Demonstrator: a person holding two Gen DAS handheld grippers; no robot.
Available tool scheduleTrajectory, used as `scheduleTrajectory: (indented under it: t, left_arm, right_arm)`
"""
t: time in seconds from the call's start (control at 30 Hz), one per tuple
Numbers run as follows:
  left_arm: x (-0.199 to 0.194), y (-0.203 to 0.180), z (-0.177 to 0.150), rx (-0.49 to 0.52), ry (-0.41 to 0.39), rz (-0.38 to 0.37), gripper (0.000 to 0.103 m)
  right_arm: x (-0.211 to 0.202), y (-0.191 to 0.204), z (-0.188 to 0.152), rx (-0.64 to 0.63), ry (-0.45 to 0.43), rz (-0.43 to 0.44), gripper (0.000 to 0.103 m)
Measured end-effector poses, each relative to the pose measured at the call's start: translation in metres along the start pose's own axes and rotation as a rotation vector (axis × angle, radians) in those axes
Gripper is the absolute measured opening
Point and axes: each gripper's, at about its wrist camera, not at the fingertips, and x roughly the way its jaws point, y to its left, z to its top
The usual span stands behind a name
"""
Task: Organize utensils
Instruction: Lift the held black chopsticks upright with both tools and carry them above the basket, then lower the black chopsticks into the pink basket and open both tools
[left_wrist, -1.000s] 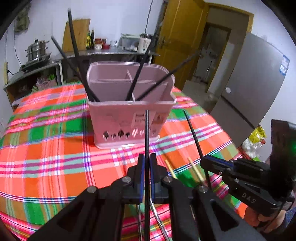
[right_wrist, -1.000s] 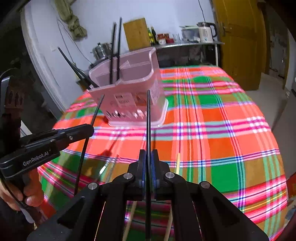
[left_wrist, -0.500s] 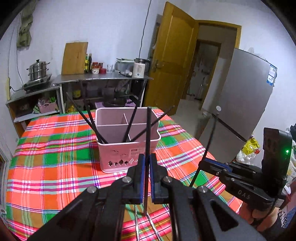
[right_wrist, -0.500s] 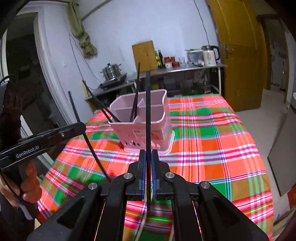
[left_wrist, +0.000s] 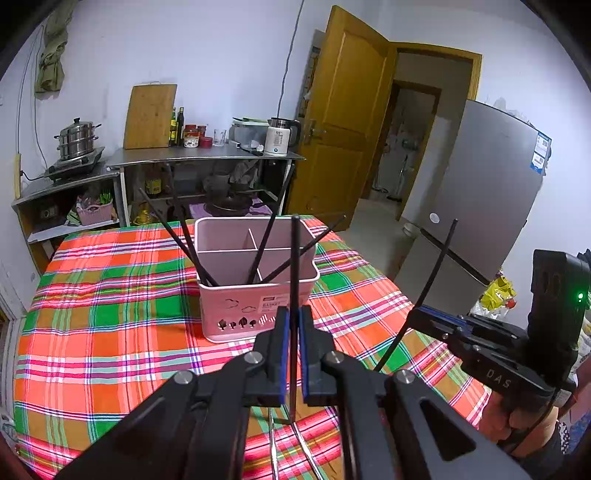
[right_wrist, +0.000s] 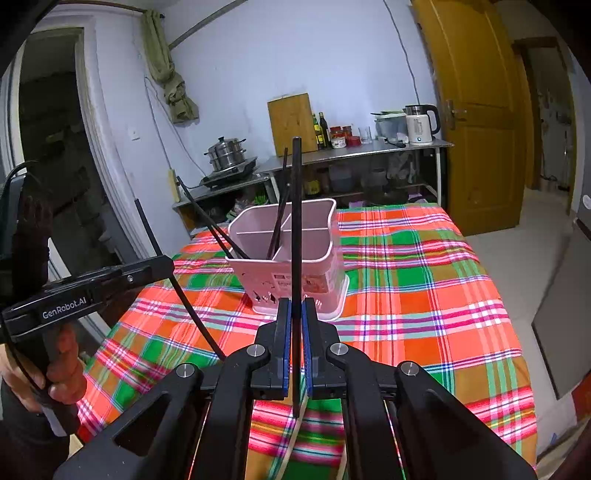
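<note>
A pink utensil basket (left_wrist: 255, 291) with compartments stands on the plaid tablecloth (left_wrist: 110, 332) and holds several black chopsticks. It also shows in the right wrist view (right_wrist: 295, 266). My left gripper (left_wrist: 291, 321) is shut on an upright black chopstick (left_wrist: 294, 266), raised in front of the basket. My right gripper (right_wrist: 296, 314) is shut on another upright black chopstick (right_wrist: 295, 221), also short of the basket. The right gripper shows at the right of the left wrist view (left_wrist: 480, 354); the left gripper shows at the left of the right wrist view (right_wrist: 92, 291).
More utensils lie on the cloth under the grippers: metal ones (left_wrist: 273, 450) and wooden chopsticks (right_wrist: 291, 443). A steel counter (left_wrist: 203, 157) with kettle, bottles and pots stands behind the table. A fridge (left_wrist: 480, 206) and a yellow door (left_wrist: 343, 122) are to the right.
Both grippers have lifted and pulled back from the basket with their chopsticks; the basket looks smaller and lower, and more of the room shows.
</note>
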Motion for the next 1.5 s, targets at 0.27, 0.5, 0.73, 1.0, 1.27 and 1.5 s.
scheduleTrajectory:
  t: [0.27,0.5,0.73,1.0,1.27,1.5]
  left_arm:
    - [-0.003,0.010,0.013,-0.006,0.003,0.026,0.005]
    - [-0.011,0.017,0.036,-0.003,-0.028,0.051,0.005]
    - [-0.018,0.025,0.067,-0.016,-0.075,0.060,0.005]
    - [-0.025,0.032,0.105,-0.028,-0.145,0.056,0.005]
    - [-0.016,0.040,0.128,-0.033,-0.180,0.064,0.005]
    - [0.017,0.057,0.124,-0.062,-0.144,0.064,0.005]
  right_arm:
    - [0.004,0.009,0.020,-0.023,-0.038,0.032,0.005]
    - [0.013,0.025,0.045,-0.051,-0.082,0.058,0.005]
    - [0.023,0.037,0.073,-0.061,-0.129,0.074,0.005]
    - [0.038,0.045,0.100,-0.057,-0.172,0.079,0.005]
    - [0.055,0.042,0.117,-0.044,-0.197,0.071,0.005]
    - [0.078,0.038,0.114,-0.040,-0.172,0.055,0.005]
